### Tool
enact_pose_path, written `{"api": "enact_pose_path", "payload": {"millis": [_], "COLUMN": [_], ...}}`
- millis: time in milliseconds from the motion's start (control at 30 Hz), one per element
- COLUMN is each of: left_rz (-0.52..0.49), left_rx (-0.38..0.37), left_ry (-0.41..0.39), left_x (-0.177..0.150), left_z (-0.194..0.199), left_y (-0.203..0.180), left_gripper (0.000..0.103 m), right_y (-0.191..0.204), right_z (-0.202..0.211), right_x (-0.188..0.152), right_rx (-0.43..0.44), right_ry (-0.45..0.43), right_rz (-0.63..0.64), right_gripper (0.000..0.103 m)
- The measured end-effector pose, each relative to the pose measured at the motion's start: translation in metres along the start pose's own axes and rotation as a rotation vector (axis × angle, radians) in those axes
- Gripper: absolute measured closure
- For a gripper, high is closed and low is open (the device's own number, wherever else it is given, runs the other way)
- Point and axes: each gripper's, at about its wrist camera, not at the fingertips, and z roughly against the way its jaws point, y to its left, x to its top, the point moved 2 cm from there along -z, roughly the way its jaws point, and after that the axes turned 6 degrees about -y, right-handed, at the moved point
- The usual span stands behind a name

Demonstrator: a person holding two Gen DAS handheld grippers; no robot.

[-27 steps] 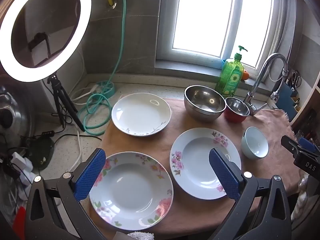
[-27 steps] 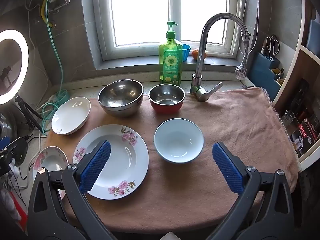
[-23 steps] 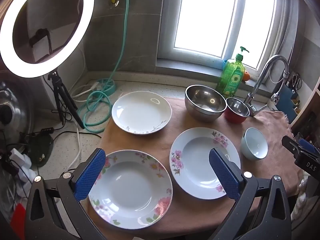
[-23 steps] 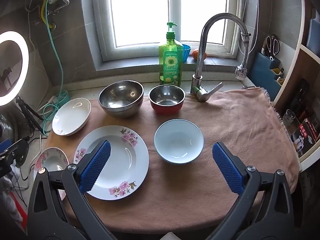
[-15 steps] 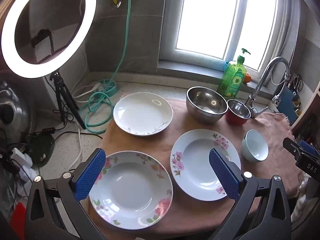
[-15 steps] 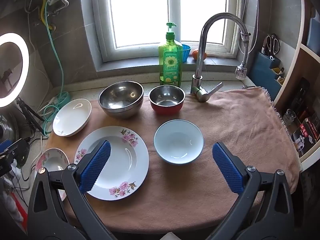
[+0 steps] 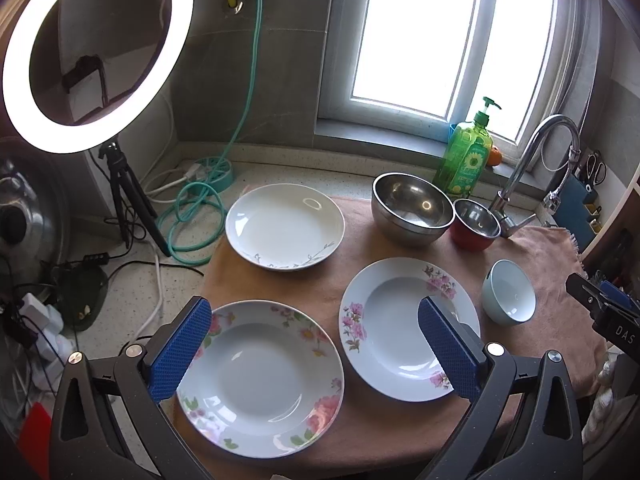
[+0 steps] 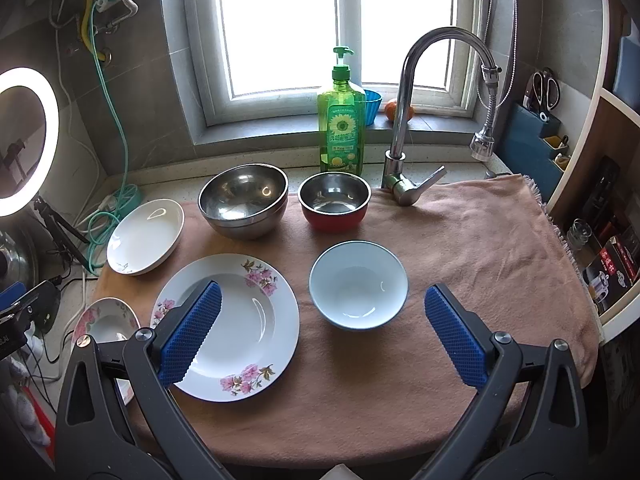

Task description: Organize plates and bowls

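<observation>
You're hovering both grippers over the pink towel (image 8: 480, 240), nothing held. The left gripper (image 7: 316, 348) is standing with jaws wide apart above the rose plate (image 7: 260, 376) at 6 o'clock; the right gripper (image 8: 322, 332) is gaping too, over the blue bowl (image 8: 359, 284) at centre. The pink-flower plate (image 8: 248, 292) is sitting at 9 o'clock of that bowl, the white plate (image 7: 285, 226) at 12 o'clock of the rose plate, and the steel bowl (image 8: 243, 200) and red bowl (image 8: 334, 202) at 12 o'clock by the tap (image 8: 404, 128). Plates are looking glazed, slick, breakable and lying flat, so you're likely needing to pinch a raised rim edge. The bowl is looking light; take its wall at the lip.
</observation>
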Motion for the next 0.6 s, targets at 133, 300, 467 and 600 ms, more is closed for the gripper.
{"api": "enact_pose_path", "payload": {"millis": [133,300,467,600], "left_rz": [-0.002,-0.001,-0.004,-0.006], "left_rx": [0.002,0.002,0.000,0.000], "left_ry": [0.001,0.000,0.003,0.008], "left_x": [0.0008,-0.0002,-0.0015,-0.0019], "left_z": [-0.0006,-0.0006,-0.0008,-0.0017], "left_y": [0.0003,0.0004,0.0003,-0.0003], "left_gripper": [0.001,0.001,0.001,0.001], "right_y": [0.0005,-0.0010,0.0037,0.0047], "right_z": [-0.0004,-0.0002,-0.0010,-0.0020], "right_x": [0.0024,0.0024,0.0012,0.0003], "right_rx": [-0.003,-0.001,0.000,0.002], "right_ry": [-0.002,-0.003,-0.003,-0.001], "right_rz": [0.001,0.001,0.001,0.001], "right_gripper": [0.000,0.000,0.000,0.000]}}
